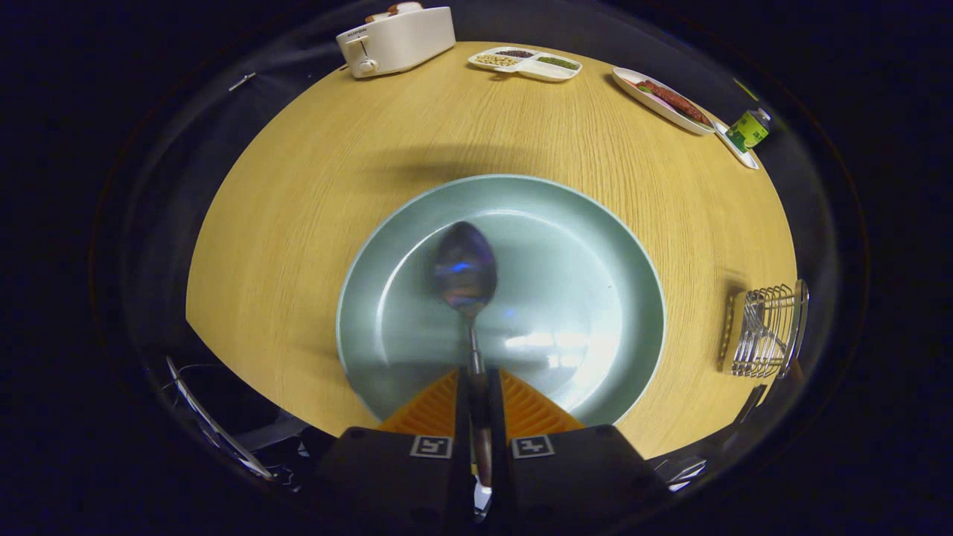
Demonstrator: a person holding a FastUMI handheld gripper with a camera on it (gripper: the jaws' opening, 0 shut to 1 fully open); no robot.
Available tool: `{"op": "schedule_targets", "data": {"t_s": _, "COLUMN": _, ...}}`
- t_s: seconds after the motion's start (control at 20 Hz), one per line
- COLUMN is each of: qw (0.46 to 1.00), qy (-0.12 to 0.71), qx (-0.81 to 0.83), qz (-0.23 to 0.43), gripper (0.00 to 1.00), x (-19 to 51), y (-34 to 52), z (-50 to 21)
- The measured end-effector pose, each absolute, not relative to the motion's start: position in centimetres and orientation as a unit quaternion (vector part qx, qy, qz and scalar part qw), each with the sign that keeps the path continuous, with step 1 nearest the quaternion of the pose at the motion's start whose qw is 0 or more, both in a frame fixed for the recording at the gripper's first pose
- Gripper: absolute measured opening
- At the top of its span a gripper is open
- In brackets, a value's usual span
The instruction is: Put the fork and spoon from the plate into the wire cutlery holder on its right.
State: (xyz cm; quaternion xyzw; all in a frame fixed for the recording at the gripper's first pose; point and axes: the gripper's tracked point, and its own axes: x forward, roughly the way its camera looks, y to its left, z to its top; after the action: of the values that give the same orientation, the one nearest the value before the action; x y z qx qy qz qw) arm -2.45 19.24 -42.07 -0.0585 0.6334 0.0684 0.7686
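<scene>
Clamped between the gripper (477,402) fingers is the slim handle of a shiny metal spoon (463,269), its bowl poised over the round pale-green plate (595,246). No fork lies on the plate. Next, it seems, comes a carry rightward to the wire cutlery holder (763,330) on the wooden table (298,193), then tipping the spoon upright.

Staged dining booth, wooden table (313,186), toaster (394,39), snack tray (526,62), dark surround
</scene>
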Motion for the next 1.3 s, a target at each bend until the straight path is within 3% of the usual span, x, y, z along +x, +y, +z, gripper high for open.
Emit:
{"op": "schedule_targets", "data": {"t_s": 0.3, "qw": 0.767, "qy": 0.625, "qx": -0.052, "qz": 0.135, "gripper": 0.08, "x": -2.2, "y": 19.1, "z": -40.7}}
{"op": "schedule_targets", "data": {"t_s": 0.7, "qw": 0.781, "qy": 0.579, "qx": -0.090, "qz": 0.216, "gripper": 0.08, "x": 0.0, "y": 14.8, "z": -30.1}}
{"op": "schedule_targets", "data": {"t_s": 1.0, "qw": 0.789, "qy": 0.582, "qx": -0.094, "qz": 0.175, "gripper": 0.08, "x": 0.9, "y": 3.5, "z": -22.1}}
{"op": "schedule_targets", "data": {"t_s": 1.3, "qw": 0.756, "qy": 0.628, "qx": -0.134, "qz": 0.124, "gripper": 0.08, "x": -1.3, "y": -7.7, "z": -21.1}}
